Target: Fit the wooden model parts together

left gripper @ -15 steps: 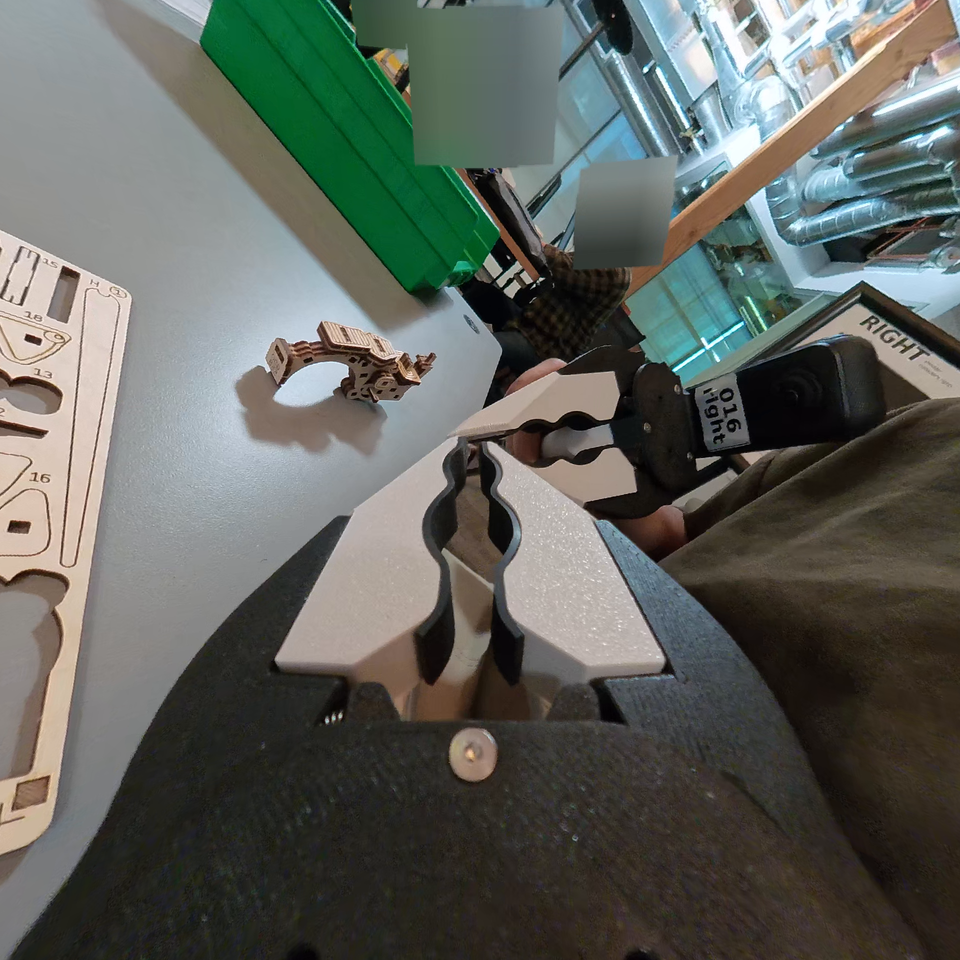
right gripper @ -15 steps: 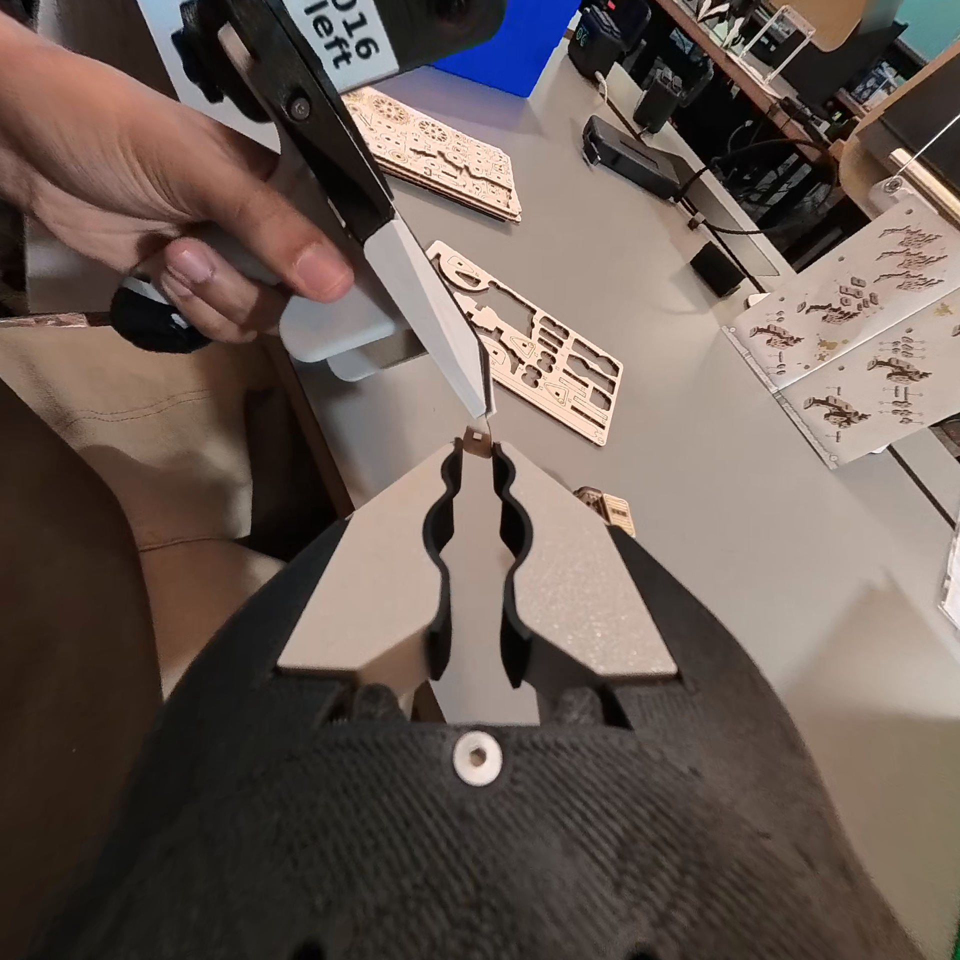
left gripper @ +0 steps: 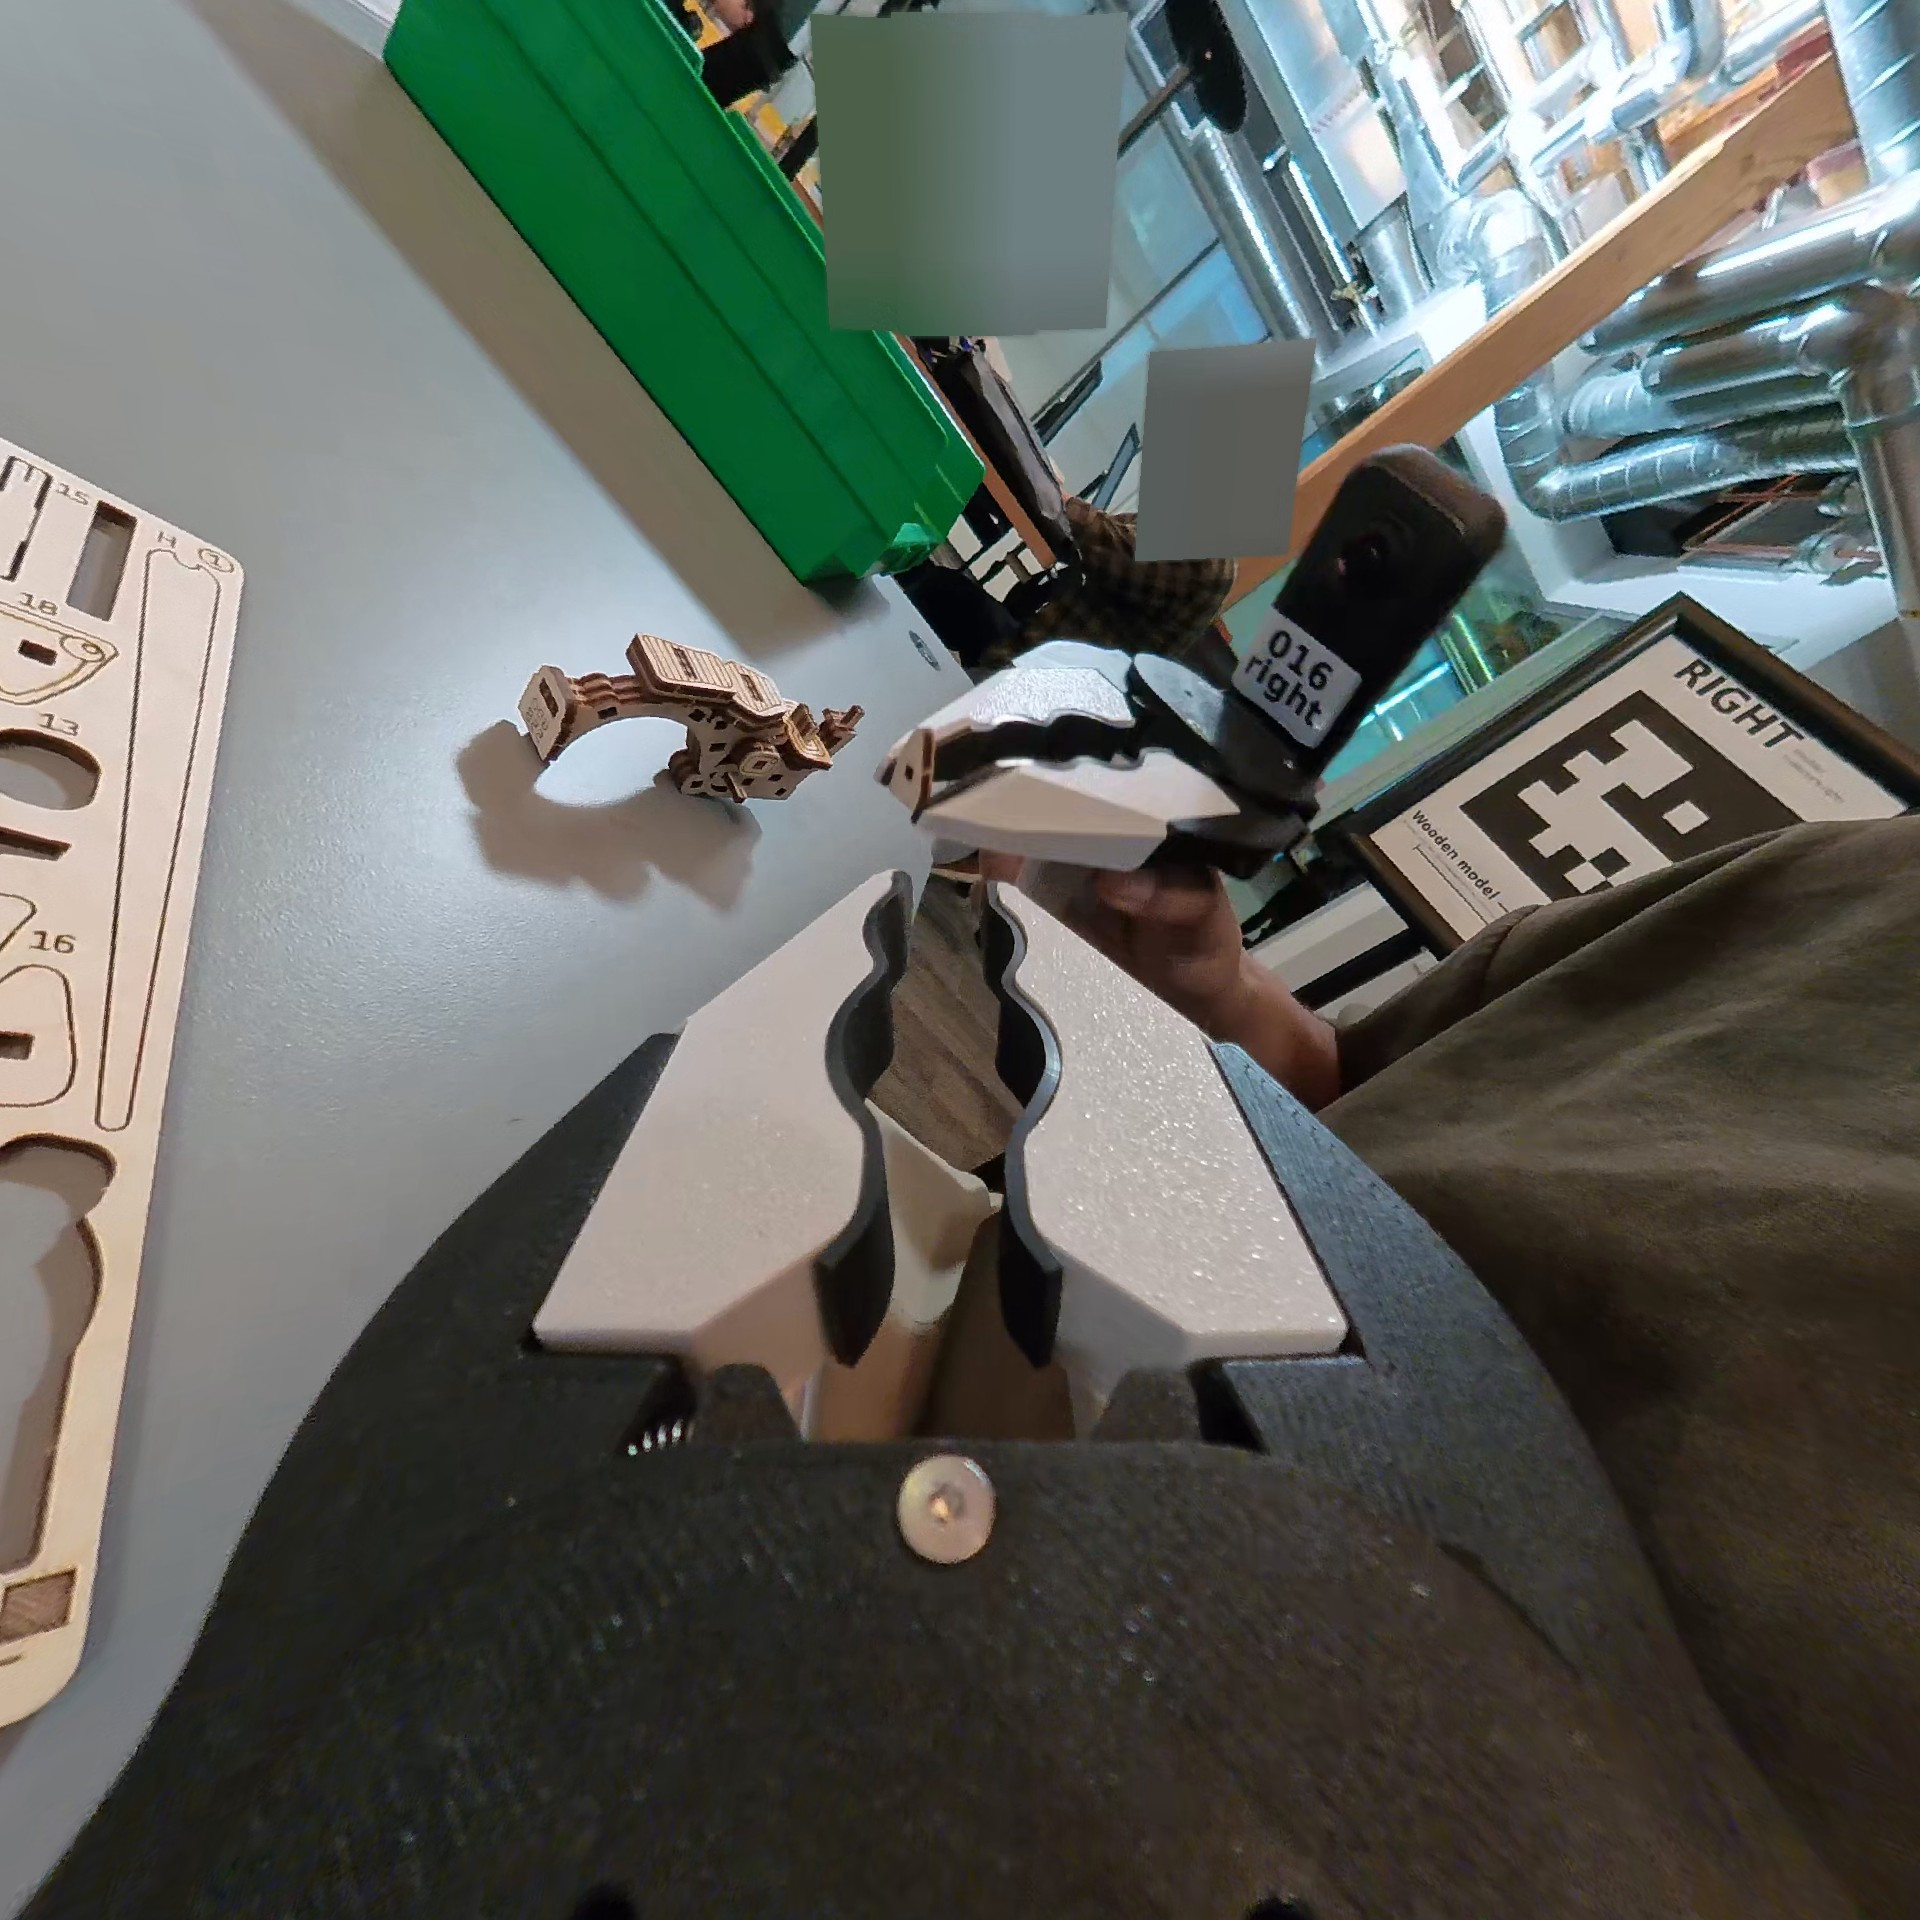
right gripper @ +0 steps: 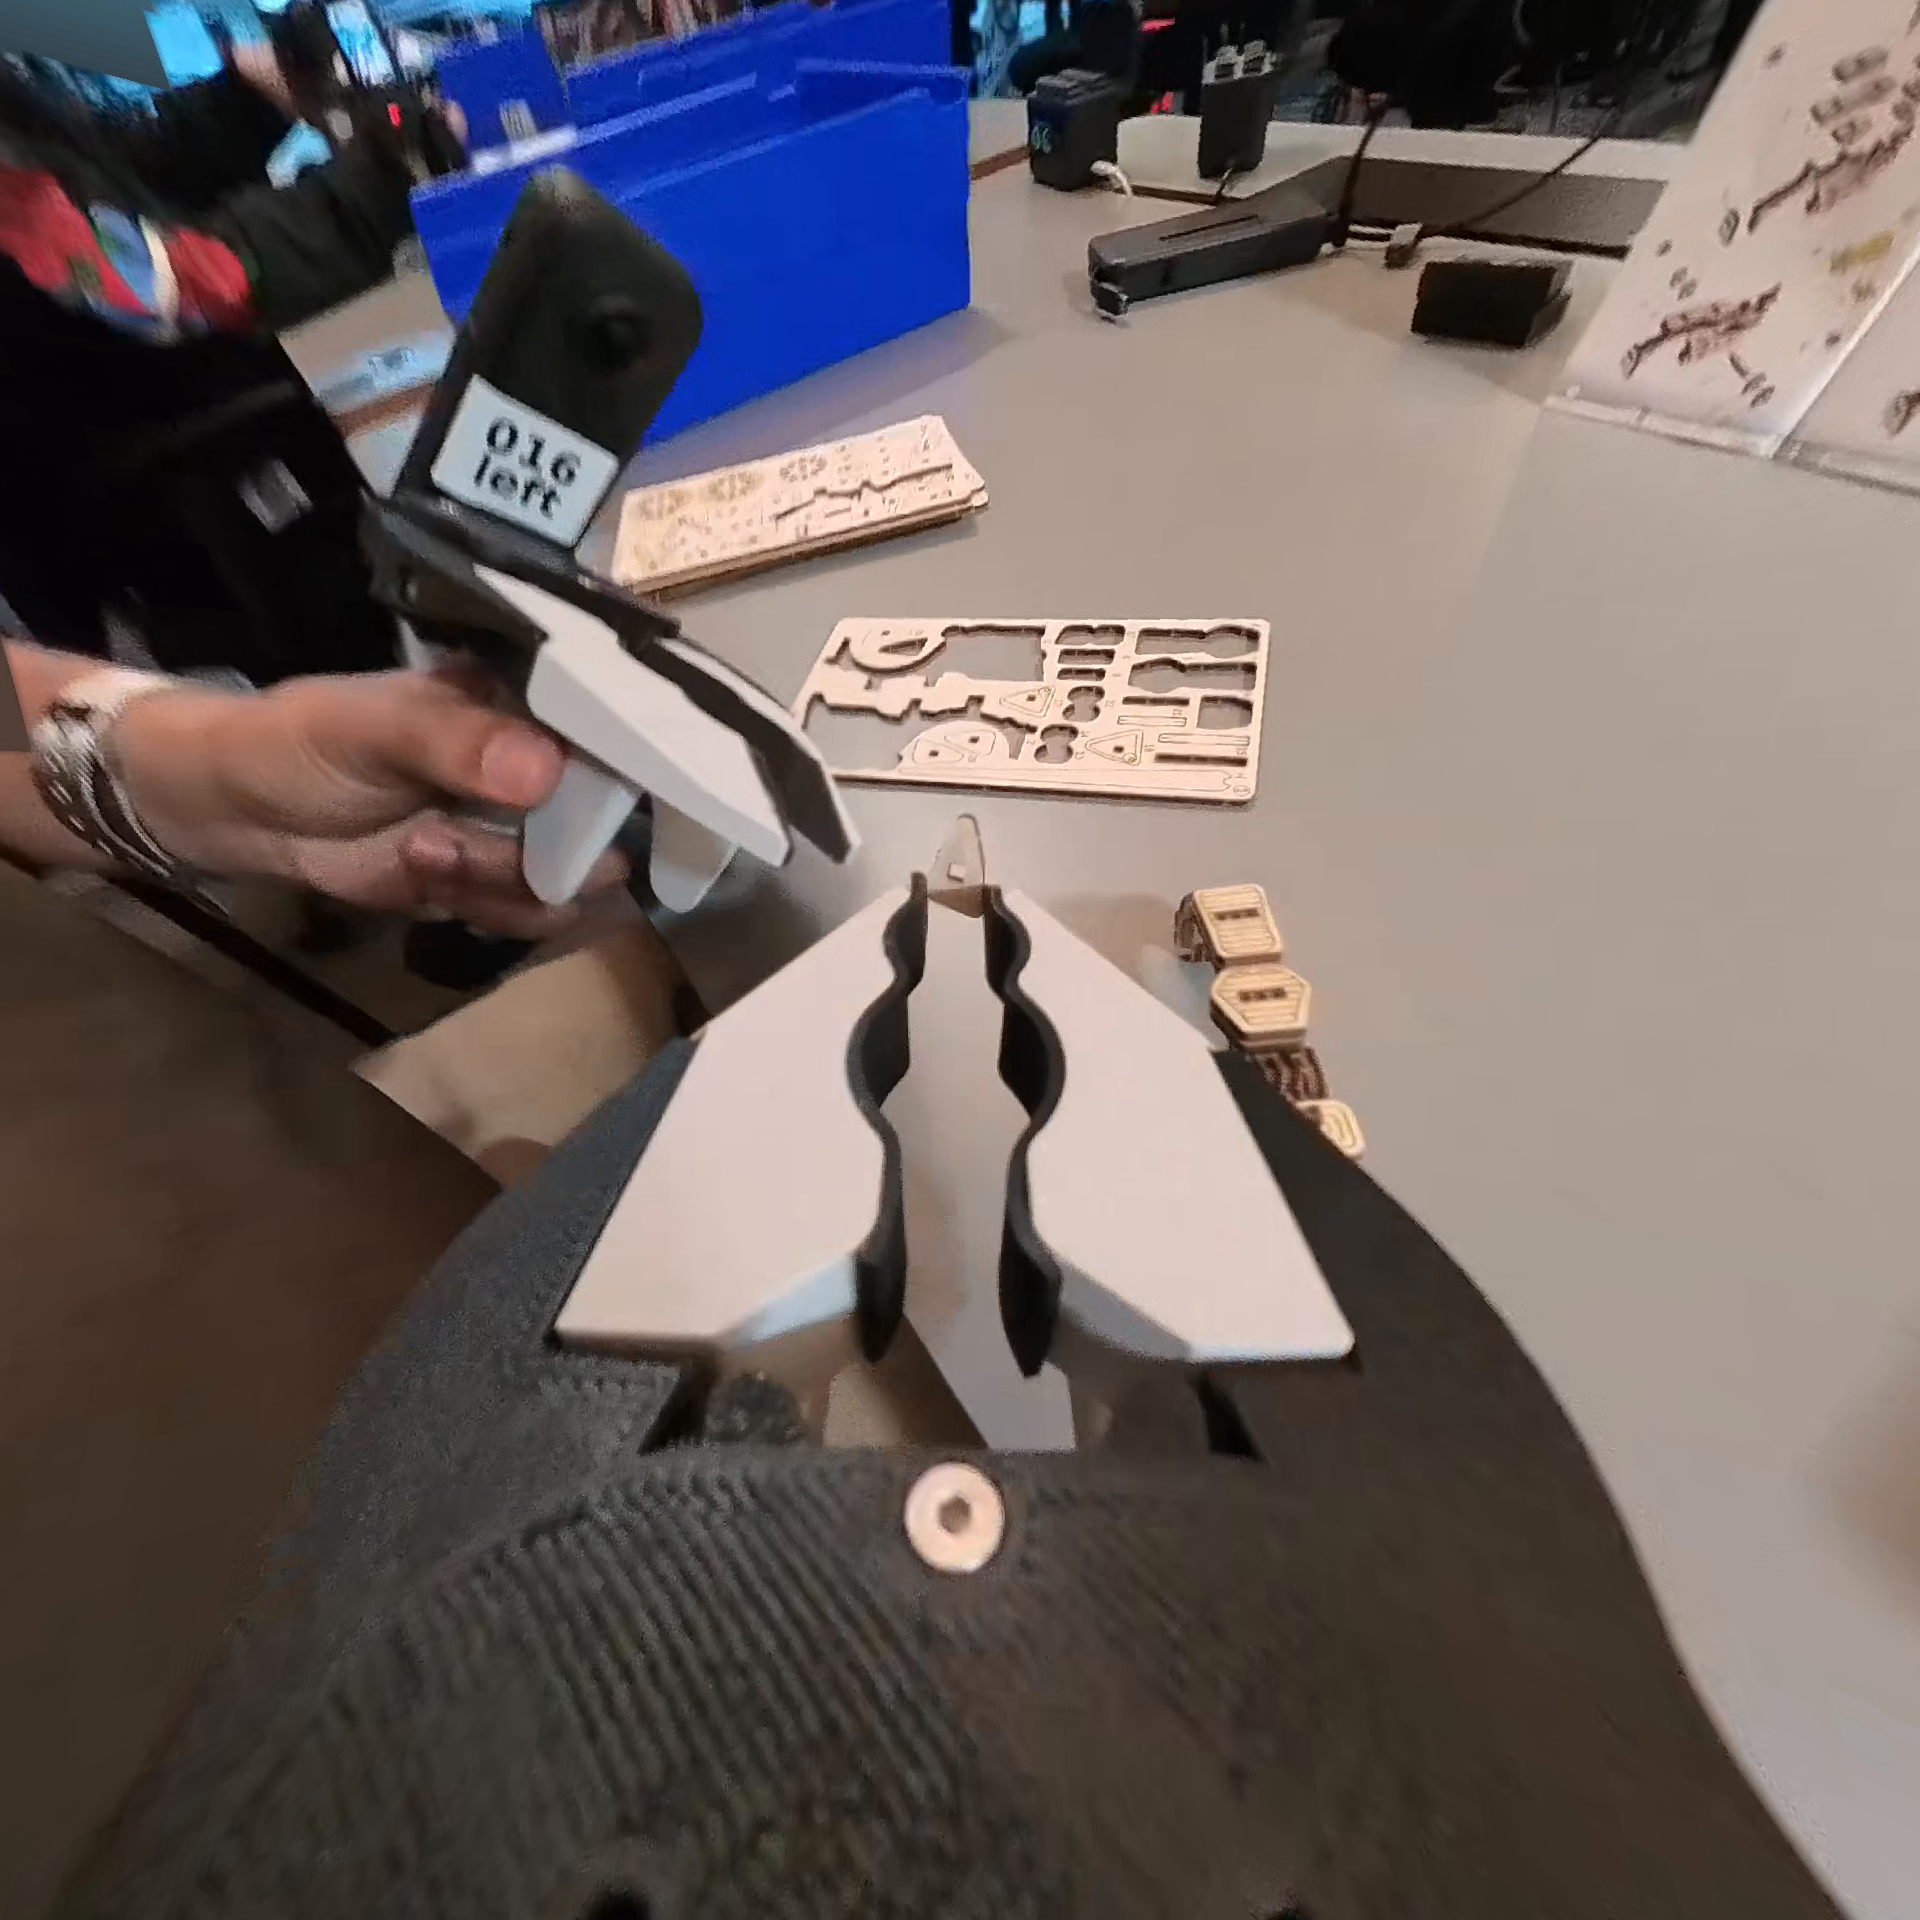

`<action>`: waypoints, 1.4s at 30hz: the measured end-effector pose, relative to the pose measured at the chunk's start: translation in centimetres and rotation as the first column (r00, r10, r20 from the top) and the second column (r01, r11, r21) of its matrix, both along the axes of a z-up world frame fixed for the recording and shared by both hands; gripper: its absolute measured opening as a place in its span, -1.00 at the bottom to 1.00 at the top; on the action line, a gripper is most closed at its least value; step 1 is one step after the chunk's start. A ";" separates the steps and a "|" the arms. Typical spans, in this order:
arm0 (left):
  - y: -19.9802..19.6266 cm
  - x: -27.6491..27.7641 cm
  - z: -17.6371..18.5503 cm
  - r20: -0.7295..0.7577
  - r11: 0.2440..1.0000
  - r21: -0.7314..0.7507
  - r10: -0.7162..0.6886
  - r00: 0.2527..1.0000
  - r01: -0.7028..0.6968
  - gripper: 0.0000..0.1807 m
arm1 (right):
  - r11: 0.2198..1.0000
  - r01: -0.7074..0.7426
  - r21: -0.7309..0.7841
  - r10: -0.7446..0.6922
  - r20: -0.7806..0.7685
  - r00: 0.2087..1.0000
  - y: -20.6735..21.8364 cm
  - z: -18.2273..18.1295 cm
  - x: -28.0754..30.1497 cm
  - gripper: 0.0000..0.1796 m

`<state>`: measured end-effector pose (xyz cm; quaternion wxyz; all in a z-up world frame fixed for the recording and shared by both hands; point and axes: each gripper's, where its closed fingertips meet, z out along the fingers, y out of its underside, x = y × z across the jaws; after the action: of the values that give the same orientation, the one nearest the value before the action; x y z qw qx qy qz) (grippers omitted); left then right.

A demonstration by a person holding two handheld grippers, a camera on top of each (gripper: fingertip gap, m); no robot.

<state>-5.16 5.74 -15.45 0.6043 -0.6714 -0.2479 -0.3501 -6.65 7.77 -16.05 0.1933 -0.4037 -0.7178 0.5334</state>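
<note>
My right gripper (right gripper: 961, 899) is shut on a small flat wooden piece (right gripper: 961, 862) that sticks out past its tips. It also shows in the left wrist view (left gripper: 914, 790), held over the table edge with the piece (left gripper: 910, 767) at its tip. My left gripper (left gripper: 948, 888) is slightly open and empty. In the right wrist view it (right gripper: 821, 831) sits just left of the held piece, apart from it. The part-built wooden model (left gripper: 691, 732) stands on the grey table (left gripper: 312, 416). It is half hidden behind my right finger in the right wrist view (right gripper: 1247, 971).
A punched-out wooden sheet (right gripper: 1049, 707) lies beyond the grippers, with a stack of sheets (right gripper: 800, 509) and a blue bin (right gripper: 727, 208) behind it. Instruction pages (right gripper: 1766, 229) and black devices (right gripper: 1216, 244) are at the far right. A green bin (left gripper: 675, 281) stands behind the model.
The two grippers have come apart: the left tip no longer touches the held piece. The right gripper has tilted upward with the piece. The left jaws have opened a little.
</note>
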 end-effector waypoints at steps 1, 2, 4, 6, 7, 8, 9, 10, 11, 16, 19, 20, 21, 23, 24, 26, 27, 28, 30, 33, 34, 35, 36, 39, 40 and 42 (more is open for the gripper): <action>0.0 0.0 0.0 0.002 1.000 0.000 -0.002 1.000 0.002 -0.90 | 0.999 0.009 -0.048 -0.008 0.019 1.000 0.2 0.2 -0.1 -0.90; 0.0 0.0 0.0 0.003 1.000 0.001 -0.003 1.000 0.003 -0.90 | 0.995 0.015 -0.101 -0.011 0.038 0.999 0.3 0.4 -0.1 -0.90; 0.0 -0.2 0.1 0.000 1.000 0.008 0.007 1.000 -0.007 -0.94 | 0.969 0.013 -0.247 0.007 0.079 0.997 0.4 1.1 -0.1 -0.90; -0.1 -0.5 0.2 -0.008 1.000 0.014 0.022 1.000 -0.021 -0.95 | 0.893 0.011 -0.450 0.047 0.117 0.992 0.6 2.3 0.0 -0.90; -0.2 -0.5 0.3 -0.009 1.000 0.015 0.024 1.000 -0.024 -0.96 | 0.836 0.023 -0.548 0.060 0.134 0.989 1.1 2.9 -0.1 -0.90; -0.2 -0.6 0.3 -0.008 1.000 0.015 0.024 1.000 -0.024 -0.96 | 0.781 0.045 -0.623 0.059 0.145 0.988 1.9 3.4 -0.3 -0.90; -0.2 -0.6 0.3 -0.006 1.000 0.015 0.024 1.000 -0.024 -0.96 | 0.741 0.071 -0.668 0.040 0.149 0.988 3.0 3.7 -0.6 -0.90; -0.2 -0.6 0.3 -0.005 1.000 0.015 0.023 1.000 -0.023 -0.97 | 0.720 0.095 -0.688 0.008 0.145 0.989 4.1 3.9 -0.8 -0.90; -0.2 -0.6 0.3 -0.005 1.000 0.015 0.021 1.000 -0.021 -0.97 | 0.715 0.116 -0.690 -0.030 0.135 0.990 5.3 4.1 -1.0 -0.90; -0.1 -0.4 0.3 -0.013 1.000 0.017 0.012 1.000 -0.012 -0.99 | 0.734 0.152 -0.661 -0.145 0.065 0.987 7.8 5.1 -1.1 -0.90; -0.1 -0.4 0.6 -0.029 0.999 0.035 0.009 1.000 -0.008 -1.00 | 0.731 0.131 -0.670 -0.134 0.048 0.990 7.3 5.4 -0.9 -0.90; -0.1 -0.3 0.8 -0.035 0.999 0.042 0.007 0.999 -0.006 -1.00 | 0.730 0.123 -0.673 -0.130 0.040 0.991 7.2 5.5 -0.9 -0.90; -0.1 -0.3 0.9 -0.041 0.999 0.049 0.005 0.999 -0.003 -1.00 | 0.729 0.115 -0.674 -0.130 0.029 0.991 7.0 5.7 -0.8 -0.90; -0.2 0.2 1.4 -0.059 0.997 0.066 -0.023 0.998 0.027 -1.00 | 0.740 0.105 -0.664 -0.140 0.001 0.990 7.0 6.1 -0.7 -0.90; -0.2 0.4 1.7 -0.084 0.997 0.067 -0.040 0.996 0.046 -1.00 | 0.748 0.105 -0.655 -0.154 -0.017 0.988 7.1 6.4 -0.7 -0.91; -0.1 0.7 2.2 -0.189 0.997 0.052 -0.045 0.981 0.056 -1.00 | 0.757 0.112 -0.644 -0.190 -0.053 0.980 7.7 7.1 -0.5 -0.90; 0.1 0.5 2.3 -0.263 0.999 0.031 -0.031 0.964 0.041 -0.98 | 0.757 0.115 -0.643 -0.205 -0.067 0.976 8.0 7.5 -0.3 -0.90; 0.3 0.1 2.6 -0.341 1.000 0.011 -0.013 0.940 0.018 -0.94 | 0.758 0.118 -0.641 -0.218 -0.079 0.973 8.4 7.8 -0.1 -0.90; 1.0 -0.5 3.0 -0.491 0.999 -0.034 -0.002 0.871 -0.018 -0.79 | 0.766 0.127 -0.630 -0.236 -0.091 0.968 9.0 8.1 0.2 -0.90; 3.2 -1.6 1.4 -0.651 0.979 -0.205 -0.129 0.748 -0.009 -0.50 | 0.772 0.141 -0.620 -0.253 -0.097 0.963 9.9 8.2 0.6 -0.90; 4.1 -1.9 0.5 -0.679 0.962 -0.273 -0.202 0.706 0.013 -0.44 | 0.770 0.141 -0.622 -0.254 -0.097 0.962 10.2 8.3 0.7 -0.90; 5.0 -2.3 -0.4 -0.697 0.942 -0.333 -0.273 0.663 0.037 -0.39 | 0.770 0.140 -0.623 -0.253 -0.096 0.963 10.4 8.2 0.7 -0.90; 5.8 -2.6 -1.3 -0.704 0.920 -0.387 -0.341 0.623 0.067 -0.36 | 0.771 0.142 -0.621 -0.253 -0.093 0.963 10.7 8.1 0.7 -0.90; 7.8 -2.5 -3.3 -0.659 0.843 -0.496 -0.521 0.543 0.207 -0.29 | 0.768 0.159 -0.621 -0.260 -0.074 0.963 11.8 7.6 0.7 -0.90; 8.3 -2.4 -3.7 -0.633 0.818 -0.518 -0.564 0.530 0.252 -0.30 | 0.761 0.169 -0.627 -0.266 -0.063 0.962 12.2 7.4 0.6 -0.90; 8.8 -2.1 -4.3 -0.580 0.765 -0.554 -0.638 0.506 0.329 -0.30 | 0.740 0.189 -0.646 -0.276 -0.034 0.961 13.1 7.0 0.5 -0.90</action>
<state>-7.23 14.51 -19.80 0.3852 -0.8964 0.1611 -0.1489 -6.13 20.87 -9.05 0.1556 -0.4966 -0.4245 0.7409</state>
